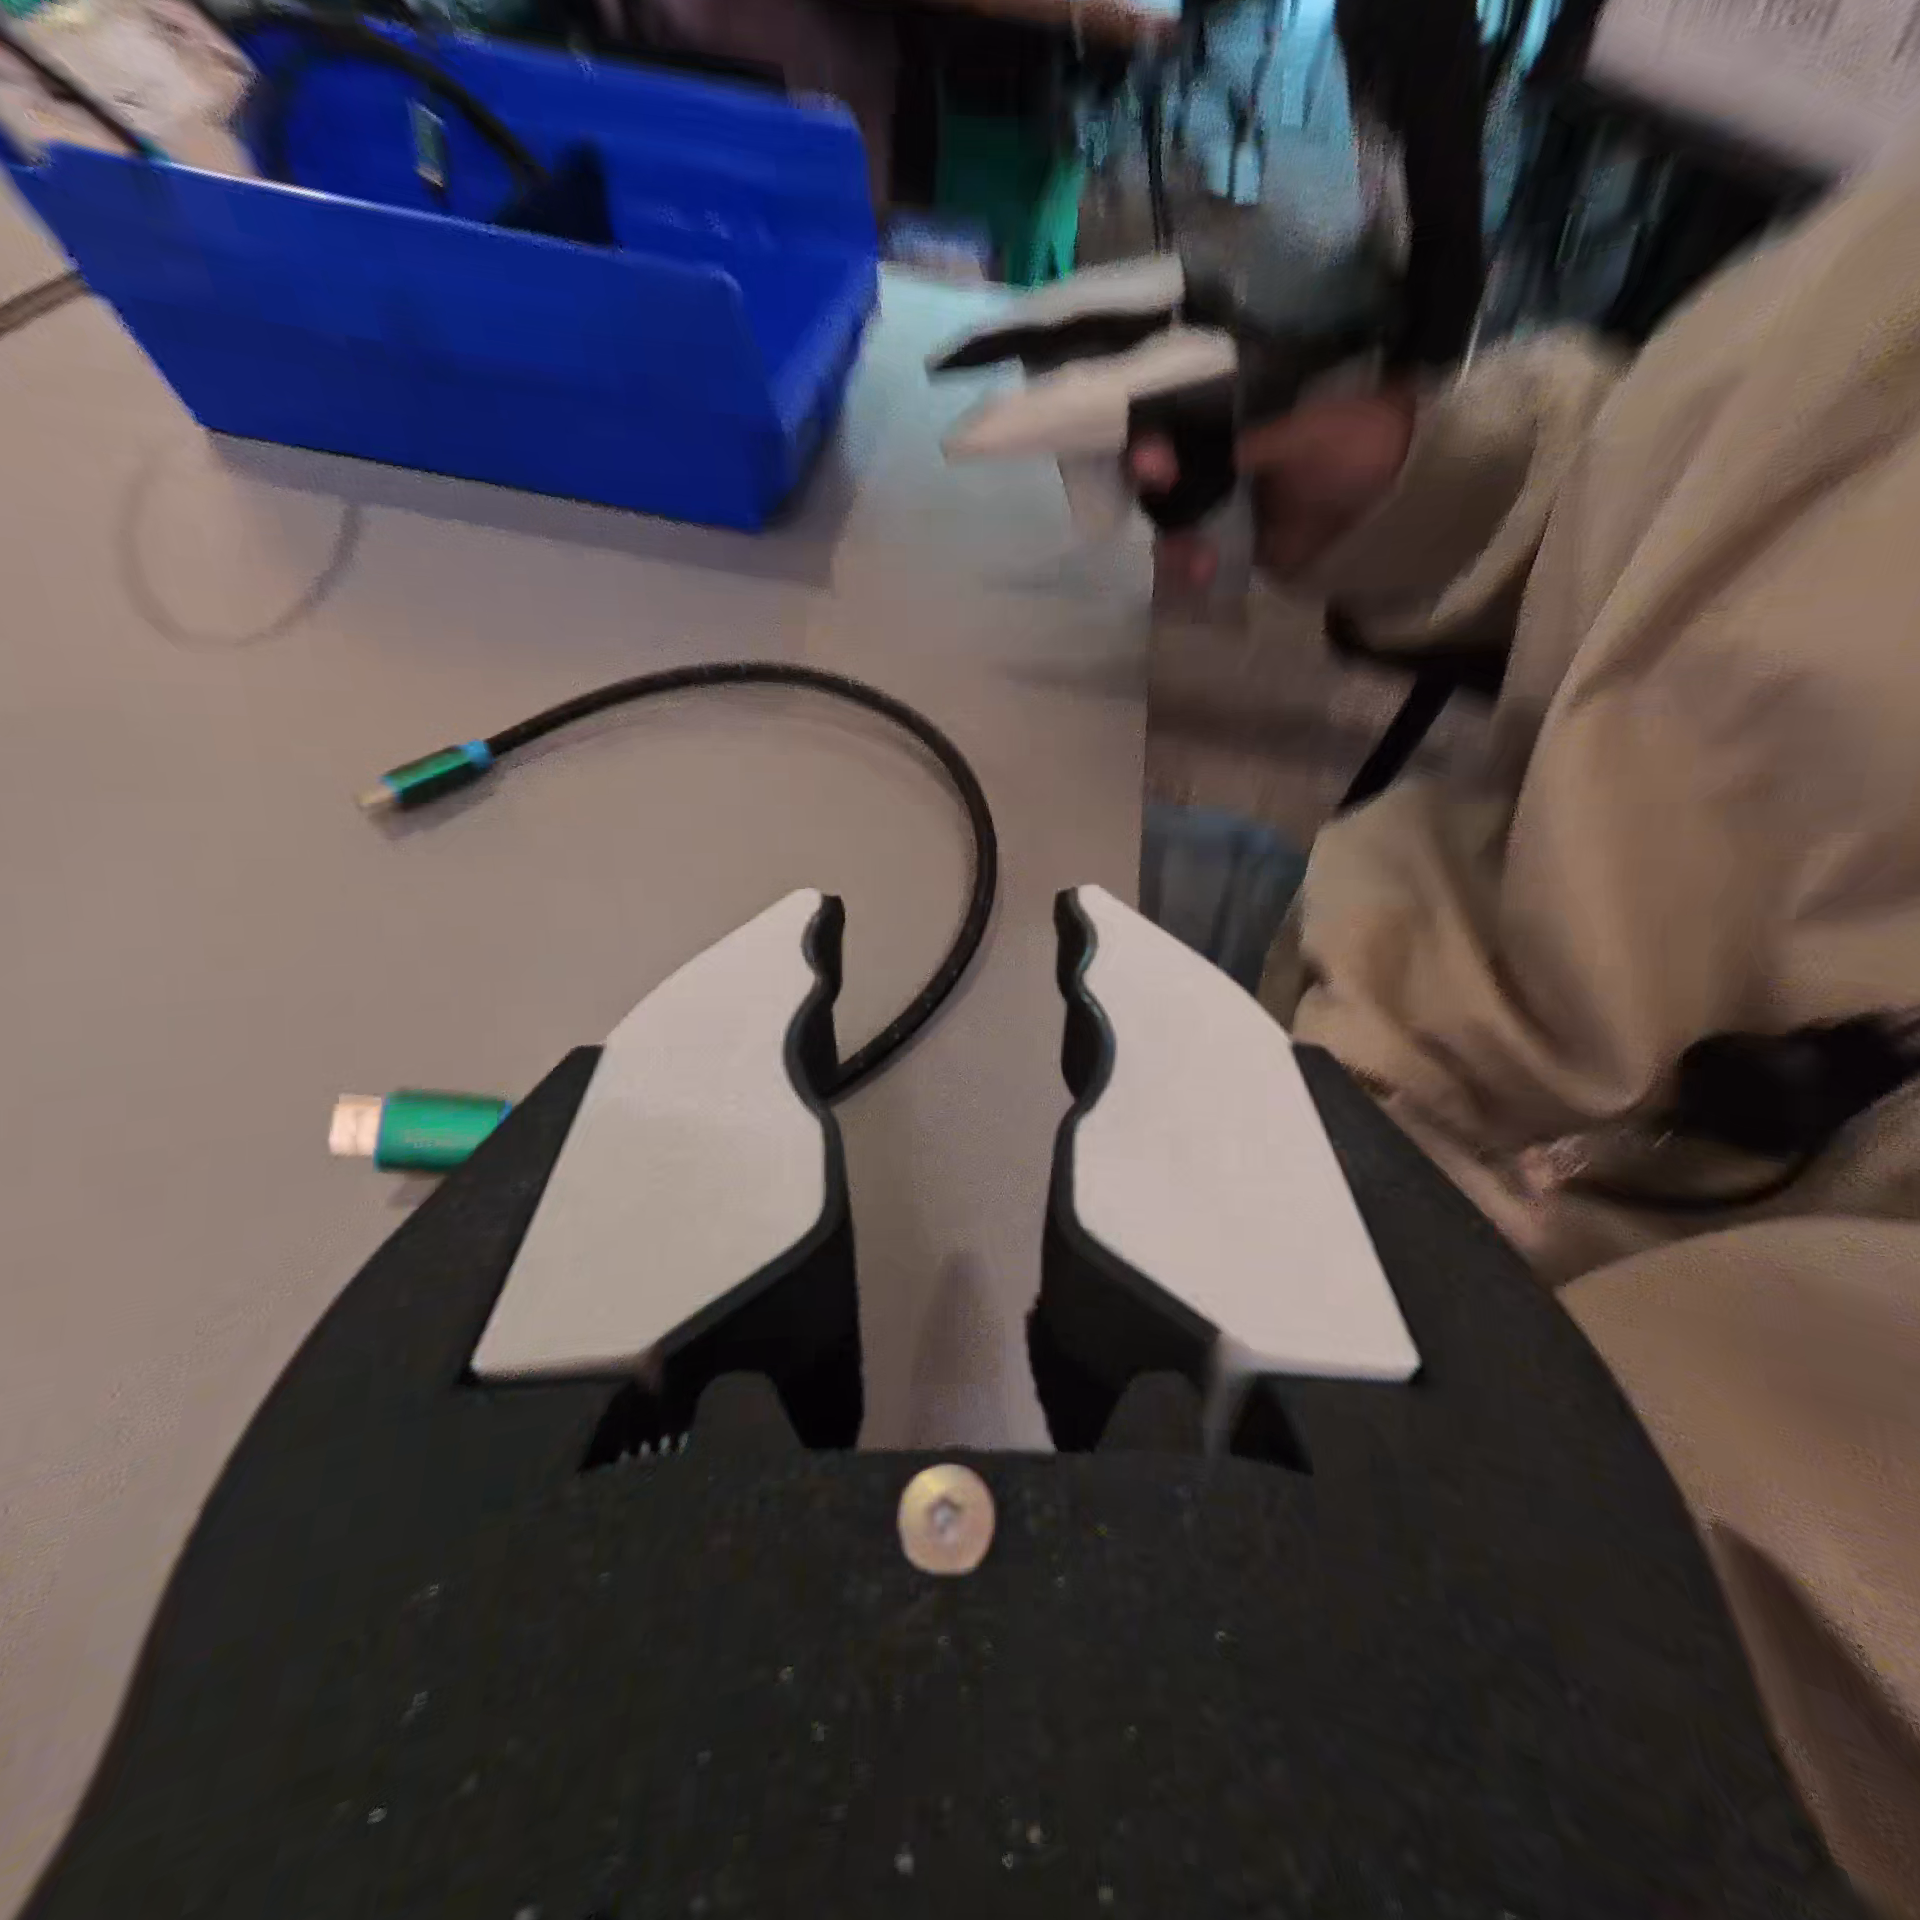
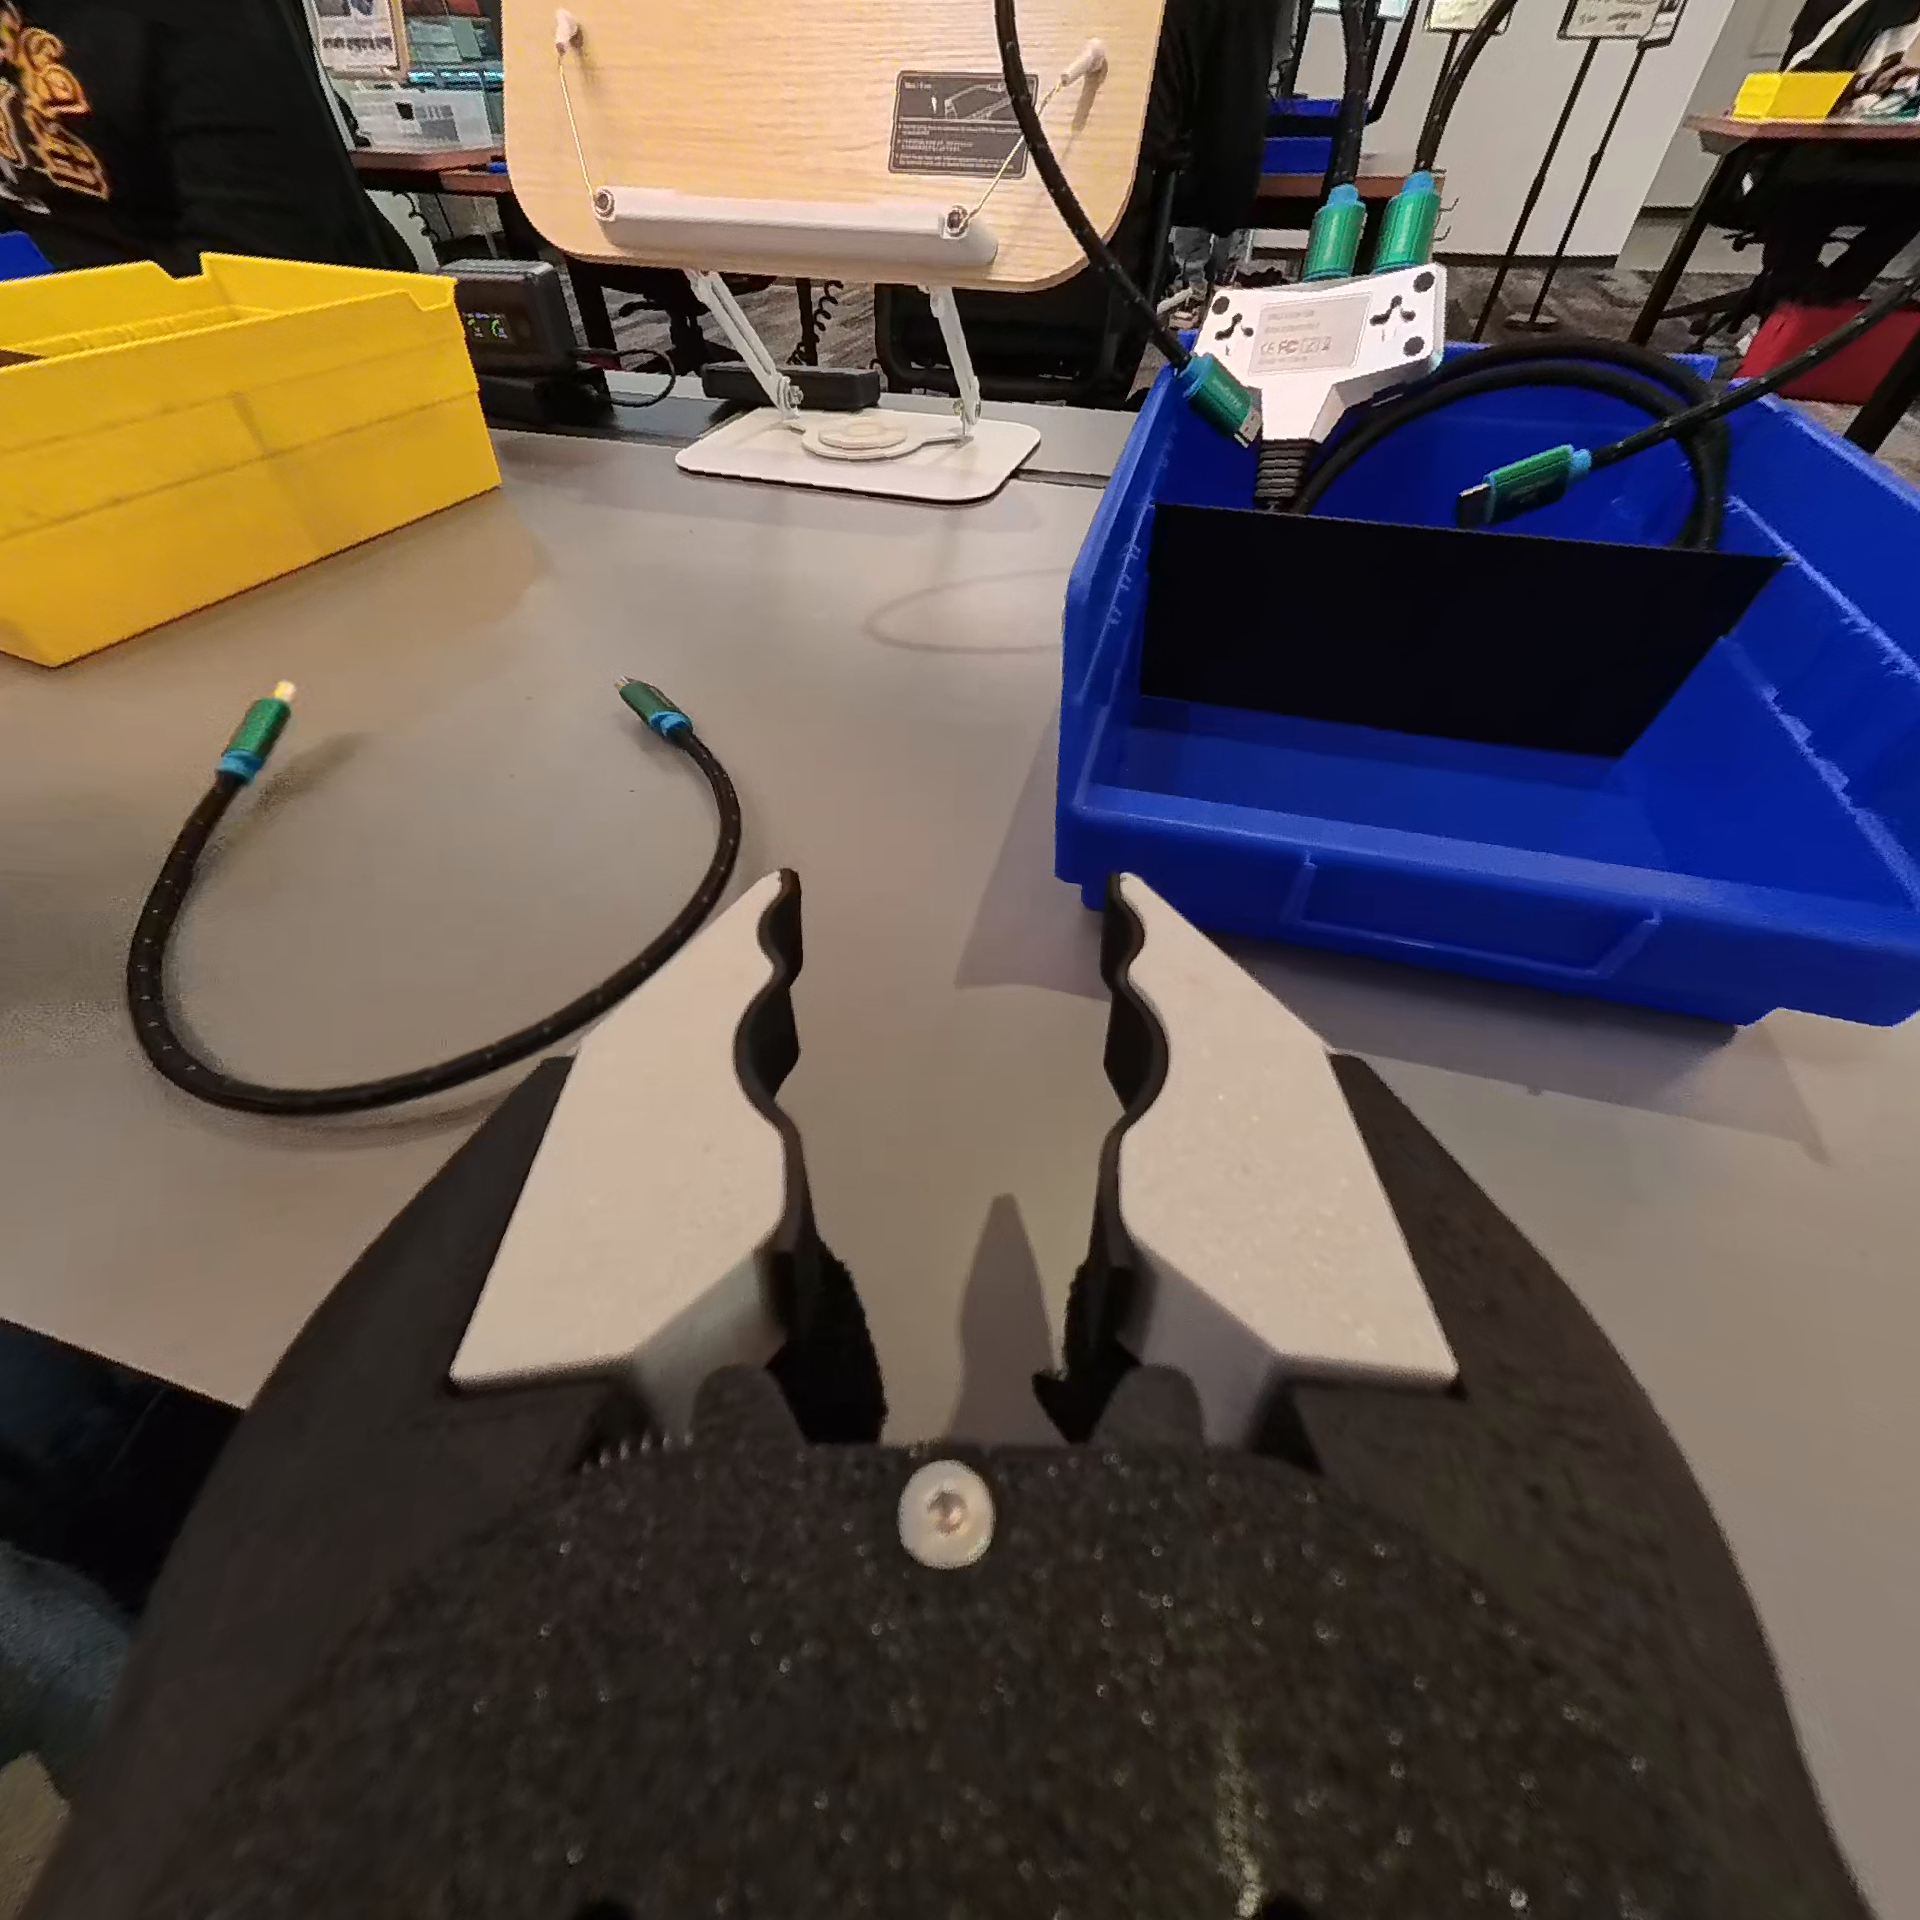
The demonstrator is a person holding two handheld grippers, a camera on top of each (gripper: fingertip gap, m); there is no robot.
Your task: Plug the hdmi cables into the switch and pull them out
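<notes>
One short black braided hdmi cable [image 2: 436, 1049], green-plugged, lies curled, apparently unplugged.

The right gripper [image 2: 951, 894] is held with its jaws apart and empty above the grey table [image 2: 935, 727]. A short black HDMI cable [image 2: 436, 1070] with green plugs is laid in a curve at its left. In the blue bin [image 2: 1455, 873], behind a dark divider [image 2: 1434, 634], a white switch [image 2: 1325, 348] is propped with cables attached. A yellow bin [image 2: 229, 447] is seen far left
</notes>
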